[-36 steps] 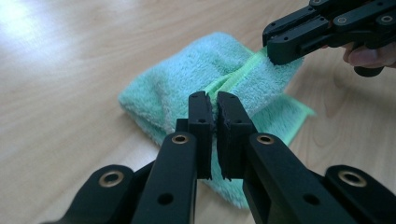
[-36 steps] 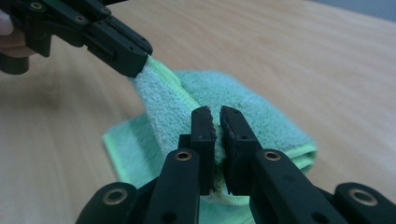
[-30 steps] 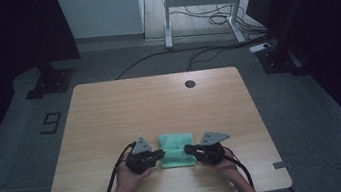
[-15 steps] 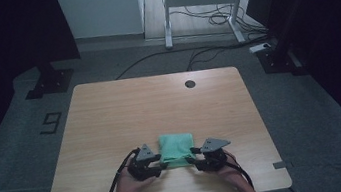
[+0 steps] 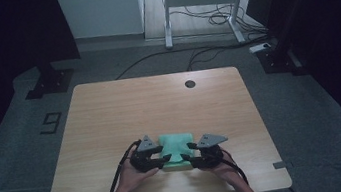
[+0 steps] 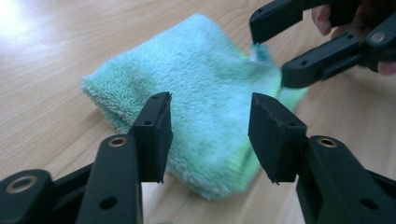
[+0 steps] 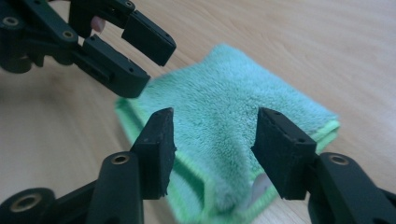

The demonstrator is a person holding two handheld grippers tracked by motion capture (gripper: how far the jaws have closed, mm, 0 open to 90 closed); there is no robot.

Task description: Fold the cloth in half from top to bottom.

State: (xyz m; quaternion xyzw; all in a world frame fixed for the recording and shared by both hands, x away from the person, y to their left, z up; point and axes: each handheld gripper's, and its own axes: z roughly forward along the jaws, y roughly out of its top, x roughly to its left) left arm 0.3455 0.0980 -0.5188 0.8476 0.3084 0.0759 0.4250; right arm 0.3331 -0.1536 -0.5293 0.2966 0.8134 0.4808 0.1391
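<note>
In the high view, a folded, fluffy mint-green cloth (image 5: 176, 148) is seen near the front edge of the pale wooden bench (image 5: 110, 114), flanked closely by the left gripper (image 5: 159, 159) and right gripper (image 5: 190, 160). In the left gripper view, the fingers (image 6: 156, 135), just opened, are held apart over the cloth's near edge, gripping nothing. In the right gripper view, the fingers (image 7: 159, 144), also just opened, are spread above the cloth, unclamped.

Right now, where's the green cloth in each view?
High view: green cloth near the table's front edge, between both grippers.
Left gripper view: centre, beyond the open jaws.
Right gripper view: centre, beyond the open jaws.
Shared landmark: wooden table.
</note>
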